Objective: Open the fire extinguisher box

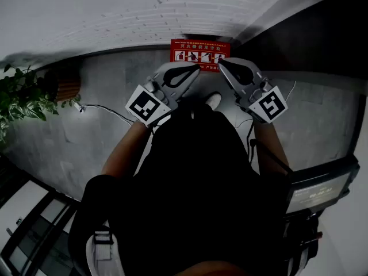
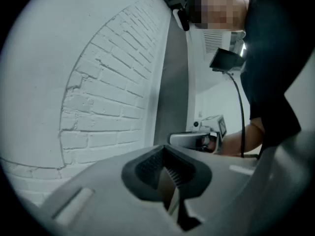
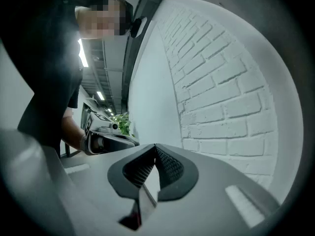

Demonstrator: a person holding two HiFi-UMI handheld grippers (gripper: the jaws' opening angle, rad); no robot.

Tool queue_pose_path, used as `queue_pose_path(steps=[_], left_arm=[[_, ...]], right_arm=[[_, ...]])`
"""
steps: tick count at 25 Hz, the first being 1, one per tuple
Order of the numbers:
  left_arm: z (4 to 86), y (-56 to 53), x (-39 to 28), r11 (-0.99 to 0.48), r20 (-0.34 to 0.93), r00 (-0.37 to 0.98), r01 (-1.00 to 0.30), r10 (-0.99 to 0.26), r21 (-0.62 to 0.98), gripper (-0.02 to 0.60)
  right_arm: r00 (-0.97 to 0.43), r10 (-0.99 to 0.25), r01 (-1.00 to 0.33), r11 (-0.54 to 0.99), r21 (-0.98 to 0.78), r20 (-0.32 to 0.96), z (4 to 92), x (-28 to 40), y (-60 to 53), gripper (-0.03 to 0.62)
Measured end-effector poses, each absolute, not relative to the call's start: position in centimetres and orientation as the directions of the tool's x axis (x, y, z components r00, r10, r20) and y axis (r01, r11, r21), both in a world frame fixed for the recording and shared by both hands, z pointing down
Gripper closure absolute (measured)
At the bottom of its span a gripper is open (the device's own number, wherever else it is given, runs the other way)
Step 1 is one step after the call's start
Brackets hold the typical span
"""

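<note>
fire extinguisher box (image 1: 199,51) sits at the brick wall (image 1: 172,10). both arms fwd, left gripper (image 1: 196,68) & right gripper (image 1: 221,61) tips near it. jaws closed, empty.

Two tools (left tool (image 1: 194,69), right tool (image 1: 223,63)), one extinguisher box (image 1: 199,54), one plant (image 1: 20,99).

Left tongs (image 1: 197,68) and right tongs (image 1: 221,61) point forward, both closed.

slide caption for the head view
Both shut: left gripper and right gripper side by side, tips toward the red fire extinguisher box by the brick wall
</note>
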State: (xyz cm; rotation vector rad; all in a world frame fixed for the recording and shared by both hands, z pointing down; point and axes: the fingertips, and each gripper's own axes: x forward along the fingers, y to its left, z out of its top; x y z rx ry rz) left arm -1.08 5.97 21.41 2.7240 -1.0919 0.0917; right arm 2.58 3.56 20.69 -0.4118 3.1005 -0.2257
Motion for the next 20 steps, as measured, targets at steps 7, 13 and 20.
queue_pose_path(steps=[7, 13, 20], left_arm=[[23.2, 4.8, -0.1, -0.661, 0.175, 0.677, -0.736, -0.715, 0.148, 0.578], [24.9, 4.6, -1.8, -0.647, 0.191, 0.671, -0.742, -0.716, 0.179, 0.578], [29.8, 3.9, -5.8, -0.649, 0.179, 0.678, -0.734, -0.713, 0.198, 0.578]], right_arm=[[-0.974, -0.224, -0.228, 0.959, -0.170, 0.040, 23.4, 3.8, 1.5, 0.583], [-0.971, -0.217, -0.235, 0.945, -0.228, 0.099, 26.2, 2.3, 1.6, 0.583], [-0.966, -0.200, -0.239, 0.934, -0.267, 0.164, 31.4, -1.5, 1.4, 0.583]])
